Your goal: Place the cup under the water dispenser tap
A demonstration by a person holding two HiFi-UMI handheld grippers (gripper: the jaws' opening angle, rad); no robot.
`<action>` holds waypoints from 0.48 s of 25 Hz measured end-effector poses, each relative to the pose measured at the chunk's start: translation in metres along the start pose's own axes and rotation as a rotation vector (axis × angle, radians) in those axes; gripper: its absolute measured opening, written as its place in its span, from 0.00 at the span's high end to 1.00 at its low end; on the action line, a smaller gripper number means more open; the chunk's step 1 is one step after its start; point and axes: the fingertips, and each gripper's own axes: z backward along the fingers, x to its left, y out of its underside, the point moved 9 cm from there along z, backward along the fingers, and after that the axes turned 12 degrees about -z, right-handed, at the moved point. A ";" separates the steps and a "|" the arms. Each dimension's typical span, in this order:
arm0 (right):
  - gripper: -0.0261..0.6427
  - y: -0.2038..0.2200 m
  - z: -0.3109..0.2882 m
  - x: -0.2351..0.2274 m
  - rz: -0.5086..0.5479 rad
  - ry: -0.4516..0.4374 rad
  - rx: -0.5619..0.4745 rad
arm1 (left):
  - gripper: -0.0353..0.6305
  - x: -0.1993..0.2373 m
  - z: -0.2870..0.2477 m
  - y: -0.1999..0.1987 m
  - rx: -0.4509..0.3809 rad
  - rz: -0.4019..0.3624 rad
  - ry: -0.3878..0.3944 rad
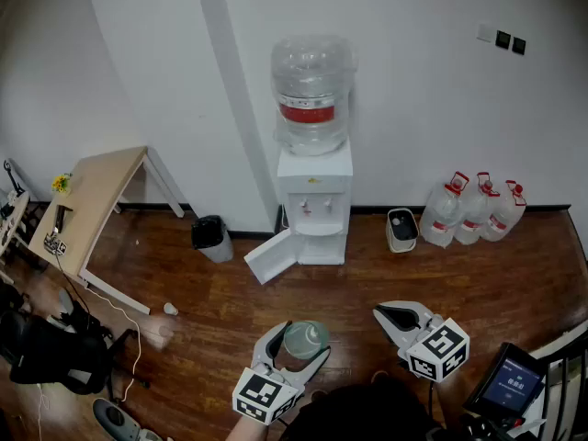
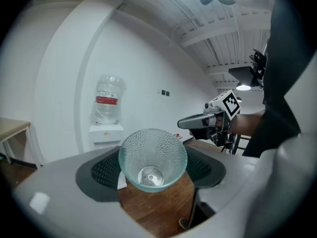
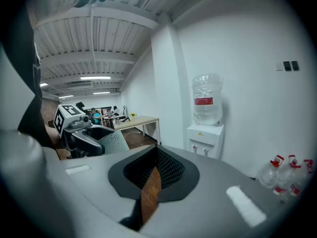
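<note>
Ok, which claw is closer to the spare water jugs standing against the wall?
Right. In the head view the right claw is below and left of the jugs. The left claw, holding the cup, is farther left, beyond the right one.

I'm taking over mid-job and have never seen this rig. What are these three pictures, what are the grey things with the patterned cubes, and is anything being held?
There is no robot arm: a person holds a grasping tool in each hand, and the cubes are part of the tools. The head view looks down from the person's head. The other two views ride on the tools and look along their jaws. The left tool is clamped on a dimpled glass cup. The right tool is shut and empty. Across the wooden floor stands the water dispenser, and the cup is not yet under its taps.
</note>
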 end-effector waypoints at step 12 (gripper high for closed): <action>0.96 0.004 -0.043 0.012 -0.043 0.048 0.009 | 0.53 0.051 0.006 0.021 -0.004 0.004 0.049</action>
